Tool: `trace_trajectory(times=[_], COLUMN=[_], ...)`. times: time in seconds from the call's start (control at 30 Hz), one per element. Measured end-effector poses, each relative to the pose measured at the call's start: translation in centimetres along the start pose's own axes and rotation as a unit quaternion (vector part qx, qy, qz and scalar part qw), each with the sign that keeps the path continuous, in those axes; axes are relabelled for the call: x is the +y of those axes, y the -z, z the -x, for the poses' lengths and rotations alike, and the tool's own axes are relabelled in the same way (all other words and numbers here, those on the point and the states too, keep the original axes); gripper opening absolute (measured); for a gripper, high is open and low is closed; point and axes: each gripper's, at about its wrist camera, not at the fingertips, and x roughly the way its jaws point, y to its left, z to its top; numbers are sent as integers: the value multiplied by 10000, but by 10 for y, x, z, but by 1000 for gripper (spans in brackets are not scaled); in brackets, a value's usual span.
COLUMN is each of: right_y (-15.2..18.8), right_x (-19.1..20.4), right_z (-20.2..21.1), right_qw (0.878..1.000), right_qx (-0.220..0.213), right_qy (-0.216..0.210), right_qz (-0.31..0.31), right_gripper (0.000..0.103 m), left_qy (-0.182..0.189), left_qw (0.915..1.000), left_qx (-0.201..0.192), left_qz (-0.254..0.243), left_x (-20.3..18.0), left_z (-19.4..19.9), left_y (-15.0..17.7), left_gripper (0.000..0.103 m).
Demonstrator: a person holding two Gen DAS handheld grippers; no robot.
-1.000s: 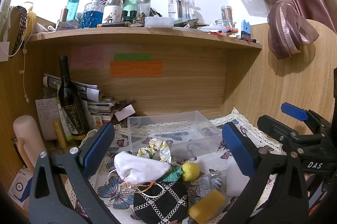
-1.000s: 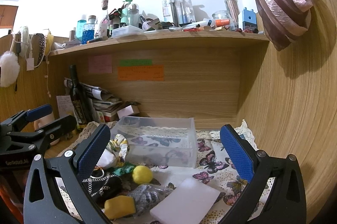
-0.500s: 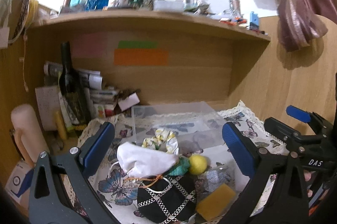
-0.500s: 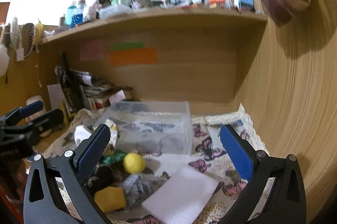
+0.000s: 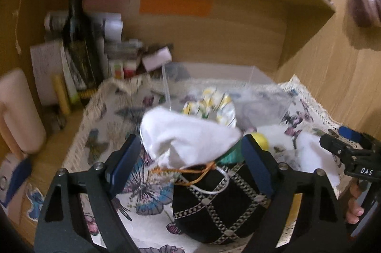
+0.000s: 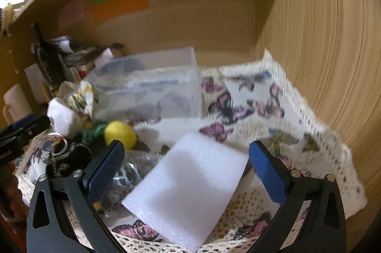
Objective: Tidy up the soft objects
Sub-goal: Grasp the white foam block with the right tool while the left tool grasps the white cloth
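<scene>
Soft things lie heaped on a butterfly cloth (image 6: 257,110) in a wooden nook: a white pouch (image 5: 188,138) sits between the spread fingers of the left gripper (image 5: 190,167), resting on top of a black pouch (image 5: 214,207) with a pale lattice pattern that lies just below and between those fingers. An orange cord (image 5: 190,169) trails from the white pouch across the black one. Beyond the left fingertips are a floral scrunchie (image 5: 209,105), and by the right-hand finger a yellow ball (image 5: 260,141) and a bit of green fabric (image 5: 231,155). The right gripper (image 6: 185,172) is also wide open, with a white foam block (image 6: 188,188) lying between its fingers, touching neither as far as the view shows; something grey in crinkled plastic (image 6: 133,172) sits by its left finger. A clear bin (image 6: 152,84) stands past both sets of fingertips, behind the pile. Further left, a dark bottle (image 5: 78,38) stands upright against stacked papers (image 5: 104,24), with a pale pink container (image 5: 16,110) near the edge. Coloured notes (image 5: 175,5) are stuck to the back panel. Both views are blurred.
</scene>
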Motion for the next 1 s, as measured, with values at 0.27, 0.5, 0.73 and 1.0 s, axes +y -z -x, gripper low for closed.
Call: trace_trajectory(times=[0.27, 0.5, 0.73, 1.0], right_y=[14, 22, 23, 13], right_x=[-5, -16, -14, -15], right_z=[-27, -32, -29, -19], right_qw=[9979, 9970, 9976, 9992], right_qx=[527, 628, 610, 318], right_qy=[339, 33, -69, -58], right_qz=[-172, -440, -326, -223], right_gripper=[103, 103, 99, 98], left_qy=[16, -102, -59, -171], left_qw=[9985, 9963, 9964, 9973], left_qx=[478, 831, 773, 708], left_qz=[259, 210, 331, 129], left_x=[3, 1, 8, 5], left_z=[-33, -58, -60, -51], left_y=[-3, -8, -7, -5], left_gripper=[103, 103, 76, 24])
